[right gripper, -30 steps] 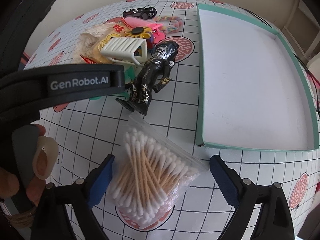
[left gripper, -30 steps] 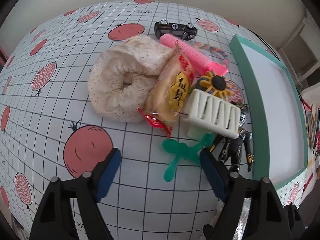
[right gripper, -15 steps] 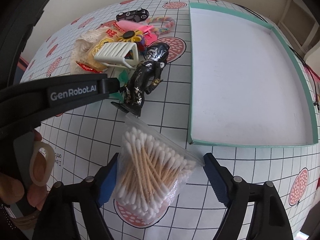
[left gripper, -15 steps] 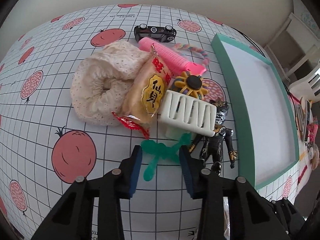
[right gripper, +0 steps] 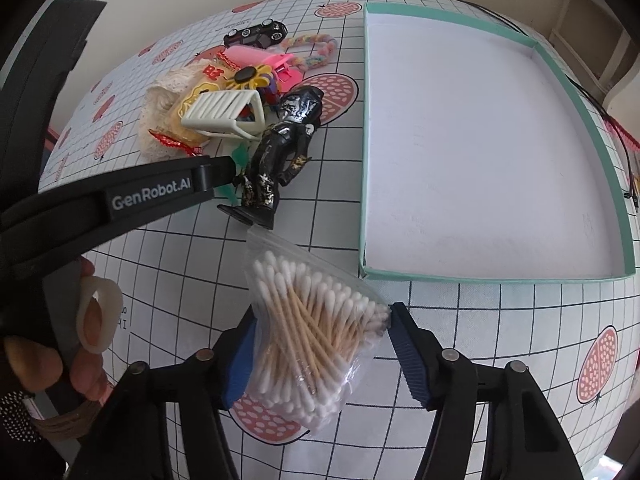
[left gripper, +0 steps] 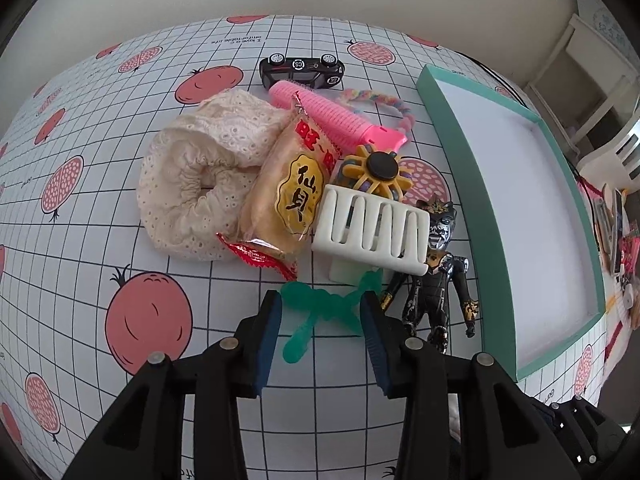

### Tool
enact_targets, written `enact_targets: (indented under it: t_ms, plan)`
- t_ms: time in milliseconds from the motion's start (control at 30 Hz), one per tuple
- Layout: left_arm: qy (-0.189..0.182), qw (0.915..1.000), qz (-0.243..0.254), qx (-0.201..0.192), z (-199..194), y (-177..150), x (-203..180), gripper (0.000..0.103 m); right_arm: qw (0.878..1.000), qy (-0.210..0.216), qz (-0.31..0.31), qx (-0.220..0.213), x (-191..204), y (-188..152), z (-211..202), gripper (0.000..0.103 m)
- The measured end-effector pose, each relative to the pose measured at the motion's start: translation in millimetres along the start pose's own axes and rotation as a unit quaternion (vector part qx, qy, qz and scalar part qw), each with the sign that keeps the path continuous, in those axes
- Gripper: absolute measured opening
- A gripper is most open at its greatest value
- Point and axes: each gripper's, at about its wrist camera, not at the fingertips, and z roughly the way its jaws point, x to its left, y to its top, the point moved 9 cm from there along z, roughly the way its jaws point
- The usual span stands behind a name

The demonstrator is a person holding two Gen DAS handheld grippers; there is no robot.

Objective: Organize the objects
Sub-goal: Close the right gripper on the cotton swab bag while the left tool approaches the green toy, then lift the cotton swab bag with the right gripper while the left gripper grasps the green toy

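Fruit-print cloth covers your table (left gripper: 100, 240), with the teal tray (right gripper: 580, 278) at the right. Your left hand-held gripper (left gripper: 320, 312) clamps the green toy (left gripper: 320, 308) — your right hand-held gripper (right gripper: 322, 330) pinches the cotton-swab bag (right gripper: 316, 320) just before the tray's near corner.

Bright, even daylight; sharp centre, strong fisheye bending at edges.

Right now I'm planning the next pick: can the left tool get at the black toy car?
Probably not directly. The left tool straddles the green toy, and the snack packet and pink comb lie between it and the black toy car.
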Motion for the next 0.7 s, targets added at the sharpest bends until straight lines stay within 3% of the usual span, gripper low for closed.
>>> enact_targets:
  t_ms: [700]
  plan:
    - [0.002, 1.0000, 0.000, 0.002, 5, 4, -1, 0.042, 1.000, 0.019, 0.004, 0.005, 16, 13, 7, 0.062]
